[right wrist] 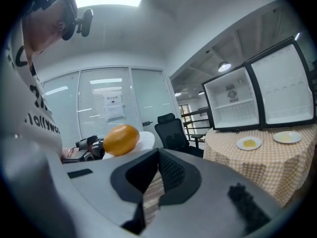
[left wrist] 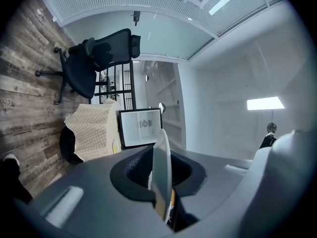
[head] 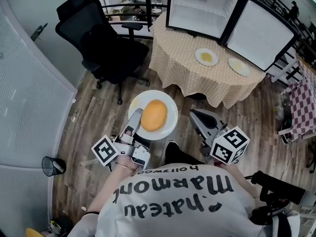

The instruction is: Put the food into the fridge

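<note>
An orange-brown round bun [head: 154, 115] lies on a white plate [head: 168, 102] held over the wooden floor. My left gripper [head: 135, 121] is shut on the plate's near rim. In the left gripper view the plate [left wrist: 162, 157] stands edge-on between the jaws. My right gripper [head: 194, 114] hangs just right of the plate, shut with nothing in it. From the right gripper view [right wrist: 159, 155] the bun [right wrist: 121, 139] and the plate [right wrist: 146, 139] show at the left. The white fridge [head: 205, 6] stands open on the far table, its shelves bare.
A round table with a checkered cloth [head: 182, 58] carries two small plates of food [head: 206, 57] [head: 239, 66] in front of the fridge. A black office chair [head: 98, 43] stands to the left. A small bin [head: 51, 166] sits by the glass wall.
</note>
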Available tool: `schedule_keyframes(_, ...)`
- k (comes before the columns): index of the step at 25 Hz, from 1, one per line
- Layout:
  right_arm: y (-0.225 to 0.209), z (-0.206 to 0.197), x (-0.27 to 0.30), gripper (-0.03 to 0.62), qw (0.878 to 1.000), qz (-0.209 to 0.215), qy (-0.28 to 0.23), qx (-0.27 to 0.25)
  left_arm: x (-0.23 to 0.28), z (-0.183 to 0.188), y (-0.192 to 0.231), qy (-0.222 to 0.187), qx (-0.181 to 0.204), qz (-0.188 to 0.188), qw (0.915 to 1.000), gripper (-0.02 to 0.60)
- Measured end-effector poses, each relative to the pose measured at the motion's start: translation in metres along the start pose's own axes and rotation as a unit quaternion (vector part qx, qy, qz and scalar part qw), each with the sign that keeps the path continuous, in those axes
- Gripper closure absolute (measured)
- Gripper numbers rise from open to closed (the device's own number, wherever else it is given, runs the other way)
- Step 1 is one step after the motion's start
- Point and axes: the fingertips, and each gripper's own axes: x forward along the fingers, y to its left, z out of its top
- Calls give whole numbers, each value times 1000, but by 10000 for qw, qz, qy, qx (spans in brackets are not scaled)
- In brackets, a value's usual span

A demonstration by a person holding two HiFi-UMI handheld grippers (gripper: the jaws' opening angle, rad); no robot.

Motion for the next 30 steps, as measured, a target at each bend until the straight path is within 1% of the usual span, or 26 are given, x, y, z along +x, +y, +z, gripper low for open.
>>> schedule_keyframes(6, -29, -6, 26, 579, 9999, -142, 34, 43, 28, 15, 33, 193, -259, 121, 9994, 538)
schedule_keyframes(11, -70, 11, 70, 579, 9999, -155, -36, 47, 73, 41, 48, 285, -372, 55, 9989, 538)
schedule_keyframes(15, -103, 37, 112, 579, 9999, -122, -78, -60, 119, 74, 56, 308, -302, 35, 9991, 538)
schedule_keyframes(18, -131, 62, 138, 579, 9996, -135, -183, -155, 157, 97, 57, 342, -239, -64, 9991, 538)
schedule_keyframes(20, -149, 75, 152, 579, 9993, -155, -284, -209, 180, 107, 62, 418, -154, -104, 9990, 538)
schedule_keyframes(23, -176, 85, 168, 579, 9986, -223, -434, -184, 211, 120, 75, 544, -90, -68, 9985, 538)
schedule_keyframes(26, -200, 89, 175, 579, 9979, -359, -517, -162, 243, 130, 83, 656, -58, -94, 9978, 538)
schedule_keyframes(30, -229, 91, 170, 579, 9959, -723, -534, -99, 281, 135, 88, 789, -42, -201, 9967, 538)
